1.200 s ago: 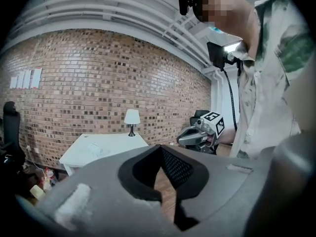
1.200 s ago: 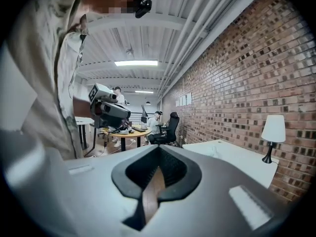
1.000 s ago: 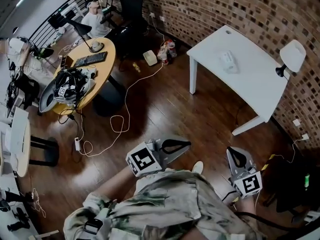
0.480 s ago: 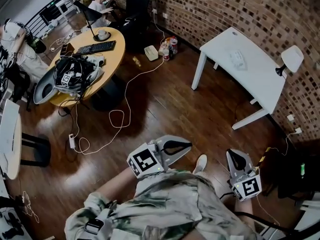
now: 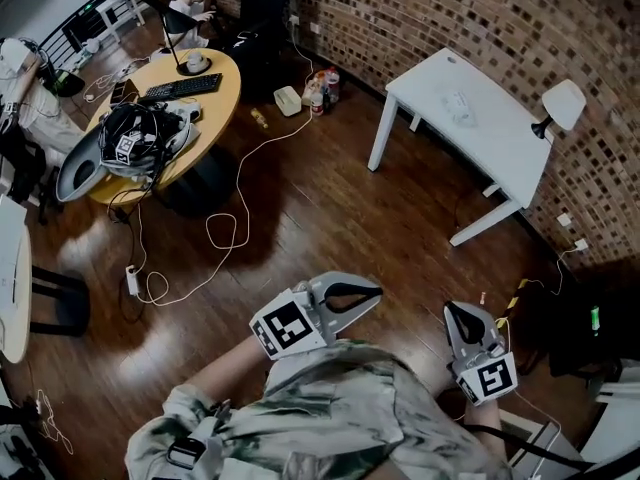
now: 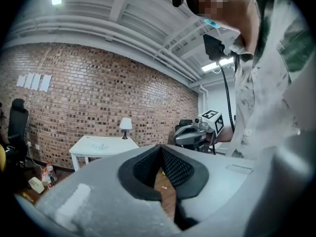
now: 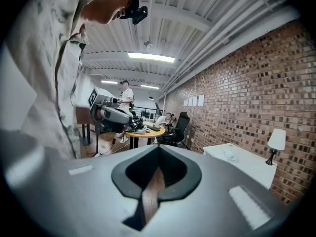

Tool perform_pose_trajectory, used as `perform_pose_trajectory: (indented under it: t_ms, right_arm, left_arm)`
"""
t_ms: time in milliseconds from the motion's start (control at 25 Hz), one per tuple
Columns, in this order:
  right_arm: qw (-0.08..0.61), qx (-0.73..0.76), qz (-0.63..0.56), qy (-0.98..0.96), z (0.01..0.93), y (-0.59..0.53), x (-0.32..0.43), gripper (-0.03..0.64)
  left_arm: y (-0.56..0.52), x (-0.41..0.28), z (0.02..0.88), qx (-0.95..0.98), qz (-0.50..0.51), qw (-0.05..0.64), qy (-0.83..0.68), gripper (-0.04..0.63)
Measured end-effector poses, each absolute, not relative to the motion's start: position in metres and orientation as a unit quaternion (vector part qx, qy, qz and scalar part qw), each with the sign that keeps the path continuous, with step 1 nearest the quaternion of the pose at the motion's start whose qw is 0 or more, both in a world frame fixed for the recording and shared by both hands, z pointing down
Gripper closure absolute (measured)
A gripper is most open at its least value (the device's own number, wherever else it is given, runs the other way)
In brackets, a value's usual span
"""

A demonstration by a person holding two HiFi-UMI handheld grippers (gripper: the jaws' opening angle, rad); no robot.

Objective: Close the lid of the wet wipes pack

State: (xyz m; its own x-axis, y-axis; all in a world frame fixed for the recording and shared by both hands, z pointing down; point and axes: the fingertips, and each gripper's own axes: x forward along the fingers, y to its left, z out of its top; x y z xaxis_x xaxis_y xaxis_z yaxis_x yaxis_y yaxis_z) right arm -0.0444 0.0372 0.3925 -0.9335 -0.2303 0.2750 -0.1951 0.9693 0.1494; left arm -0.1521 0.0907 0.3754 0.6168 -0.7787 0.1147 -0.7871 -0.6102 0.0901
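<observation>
Your grey left gripper (image 5: 378, 290) and right gripper (image 5: 451, 309) bear black-and-white square markers; your shirt (image 5: 340, 403) is camouflage-patterned, the table (image 5: 490, 133) white, the floor (image 5: 330, 208) dark brown, the wall (image 5: 450, 8) red-brown brick.

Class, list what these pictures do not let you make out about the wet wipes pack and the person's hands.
1. Small pale wet wipes pack on the white rectangular table: too small in all three views, so whether its lid is open or shut cannot be told.
2. Hands holding the left tool and right tool: head view, hidden behind marker cubes and patterned shirt.
3. Most of the brown wooden floor: both gripper views, blocked by each tool's grey body.
</observation>
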Motion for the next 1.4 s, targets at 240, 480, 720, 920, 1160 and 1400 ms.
perform_pose_trajectory:
  t_ms: [240,480,720,920,1160,1400]
  right_arm:
    - [0.132,0.123,-0.055,-0.982,0.39,0.053,0.024,0.611]
    - [0.124,0.116,-0.052,-0.984,0.395,0.068,0.105,0.611]
    - [0.129,0.101,-0.045,-0.985,0.404,0.088,0.171,0.611]
    - [0.123,0.078,-0.018,-0.989,0.412,0.118,0.194,0.611]
    - [0.109,0.085,-0.005,-0.99,0.407,0.143,0.211,0.611]
    - [0.1,0.096,-0.043,-0.989,0.391,0.169,0.209,0.611]
  left_arm:
    - [0.1,-0.088,0.367,0.9,0.043,0.06,-0.43,0.594]
    - [0.11,-0.01,0.362,0.892,0.037,0.067,-0.446,0.594]
    - [0.145,0.05,0.361,0.876,0.046,0.076,-0.474,0.594]
    - [0.182,0.082,0.372,0.865,0.063,0.105,-0.487,0.594]
    - [0.205,0.102,0.365,0.867,0.074,0.1,-0.482,0.594]
    - [0.233,0.098,0.353,0.876,0.065,0.086,-0.469,0.594]
